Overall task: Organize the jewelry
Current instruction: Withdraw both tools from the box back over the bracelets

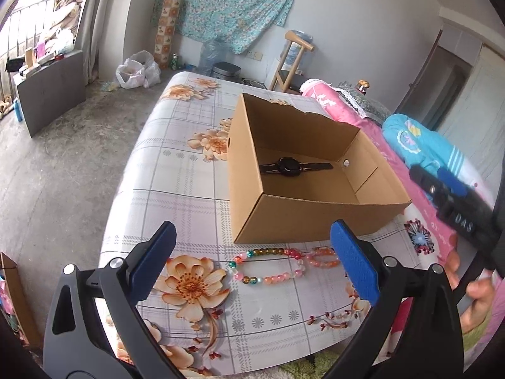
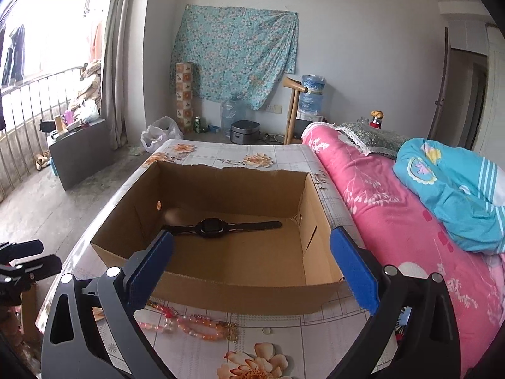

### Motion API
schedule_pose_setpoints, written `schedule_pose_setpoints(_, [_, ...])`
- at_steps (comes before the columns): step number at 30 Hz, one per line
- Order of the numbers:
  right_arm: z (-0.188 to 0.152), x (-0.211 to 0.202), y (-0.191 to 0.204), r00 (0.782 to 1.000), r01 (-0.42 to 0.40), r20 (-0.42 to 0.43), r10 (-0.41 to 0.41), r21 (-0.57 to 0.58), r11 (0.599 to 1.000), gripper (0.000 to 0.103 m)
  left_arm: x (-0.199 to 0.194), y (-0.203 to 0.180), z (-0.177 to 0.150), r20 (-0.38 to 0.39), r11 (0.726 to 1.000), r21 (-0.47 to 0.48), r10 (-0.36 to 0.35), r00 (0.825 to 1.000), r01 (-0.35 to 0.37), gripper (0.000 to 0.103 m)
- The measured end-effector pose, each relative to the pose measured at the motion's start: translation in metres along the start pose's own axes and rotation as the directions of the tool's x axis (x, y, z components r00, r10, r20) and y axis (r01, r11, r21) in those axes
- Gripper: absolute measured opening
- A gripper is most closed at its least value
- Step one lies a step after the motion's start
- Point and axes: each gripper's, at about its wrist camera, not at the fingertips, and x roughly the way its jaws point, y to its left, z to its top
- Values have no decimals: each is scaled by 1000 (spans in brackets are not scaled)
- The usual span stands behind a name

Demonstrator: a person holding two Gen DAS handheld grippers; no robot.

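Fingers (image 1: pixel 151 259) of both grippers stand wide, holding nothing. Right gripper (image 1: pixel 454 202), at three o'clock, reads "DAS". Black watch (image 1: pixel 295 166) lies unlabelled inside cardboard box (image 1: pixel 315 218) at twelve.

In the left wrist view the pink bead bracelet (image 1: pixel 322 257) runs behind the left gripper's right finger (image 1: pixel 355 263), so its far end is hidden. The right gripper (image 1: pixel 454 202) is blurred and cut off by the right edge. In the right wrist view the left finger (image 2: pixel 148 271) covers the black watch's (image 2: pixel 210 227) strap end and part of the bead strands (image 2: pixel 189 323).
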Motion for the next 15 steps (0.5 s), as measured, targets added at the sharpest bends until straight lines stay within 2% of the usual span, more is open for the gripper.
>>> schedule_pose_setpoints(9, [-61, 6, -15, 996, -62, -51, 68, 107, 992, 97, 26, -4, -10, -44, 999, 0, -53, 998, 53, 95])
schedule_pose_setpoints(15, [-99, 17, -18, 986, -101, -113, 120, 163, 982, 97, 47, -7, -20, -77, 999, 37, -16, 997, 19, 95])
